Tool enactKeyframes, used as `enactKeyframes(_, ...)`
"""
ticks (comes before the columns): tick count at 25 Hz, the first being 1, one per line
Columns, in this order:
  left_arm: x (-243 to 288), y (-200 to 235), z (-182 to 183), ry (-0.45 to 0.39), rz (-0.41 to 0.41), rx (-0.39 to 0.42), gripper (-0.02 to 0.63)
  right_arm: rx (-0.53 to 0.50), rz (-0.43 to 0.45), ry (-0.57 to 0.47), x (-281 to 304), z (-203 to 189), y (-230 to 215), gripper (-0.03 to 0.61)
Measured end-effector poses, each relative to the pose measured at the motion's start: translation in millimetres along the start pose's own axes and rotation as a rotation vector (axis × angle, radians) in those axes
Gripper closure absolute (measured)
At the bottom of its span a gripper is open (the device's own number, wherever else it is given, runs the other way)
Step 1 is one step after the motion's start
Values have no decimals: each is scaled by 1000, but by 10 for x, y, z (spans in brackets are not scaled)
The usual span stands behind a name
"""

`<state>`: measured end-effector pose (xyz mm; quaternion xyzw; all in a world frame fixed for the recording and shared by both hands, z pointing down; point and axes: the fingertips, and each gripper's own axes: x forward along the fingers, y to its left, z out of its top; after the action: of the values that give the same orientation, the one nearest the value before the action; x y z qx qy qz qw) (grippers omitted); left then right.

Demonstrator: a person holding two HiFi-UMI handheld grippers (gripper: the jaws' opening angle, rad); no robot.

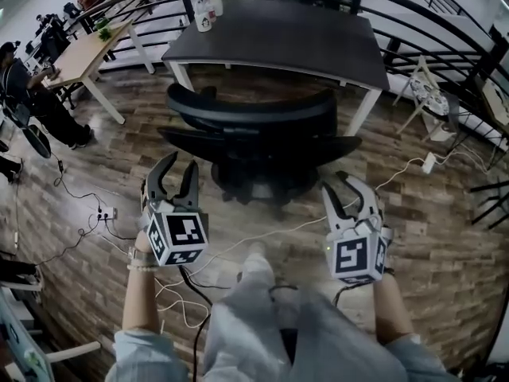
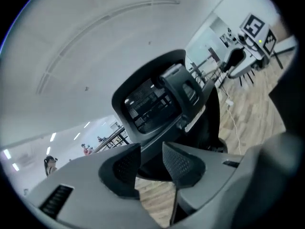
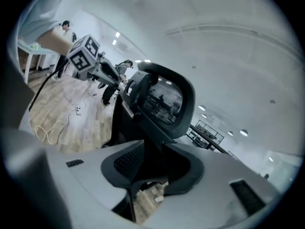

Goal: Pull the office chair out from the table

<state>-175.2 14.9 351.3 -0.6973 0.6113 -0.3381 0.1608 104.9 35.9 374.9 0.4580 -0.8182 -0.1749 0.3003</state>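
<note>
The black office chair stands on the wood floor with its curved backrest toward me and its seat under the front edge of the dark table. My left gripper hovers short of the chair's left side, jaws apart with nothing between them. On the chair's right side, my right gripper is also open and touches nothing. Both gripper views are rolled. The left gripper view shows the chair's mesh back beyond the gripper. The right gripper view shows the same mesh back past the gripper.
White cables and a power strip lie on the floor between me and the chair. Cups and a plant stand on the table's far left corner. A wooden desk with seated people is at the left. A railing curves behind.
</note>
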Motion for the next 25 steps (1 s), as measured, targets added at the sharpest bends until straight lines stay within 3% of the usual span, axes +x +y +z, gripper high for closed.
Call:
enactKeyframes(5, -363, -105, 244, -77, -17, -151, 502, 183, 1, -79, -250, 137, 79, 506)
enactKeyframes(7, -511, -138, 319, -106, -21, -208, 519, 222, -28, -109, -338, 160, 77, 566)
enactKeyframes(15, -964, -494, 707, -191, -110, -324, 543, 316, 29, -124, -590, 132, 274, 572)
enactKeyframes(16, -998, -542, 731, -195, -121, -345, 569, 333, 40, -126, -619, 138, 300, 572)
enactKeyframes(25, -1213, -1001, 720, -167, -214, -427, 607, 390, 136, -137, -830, 189, 499, 574)
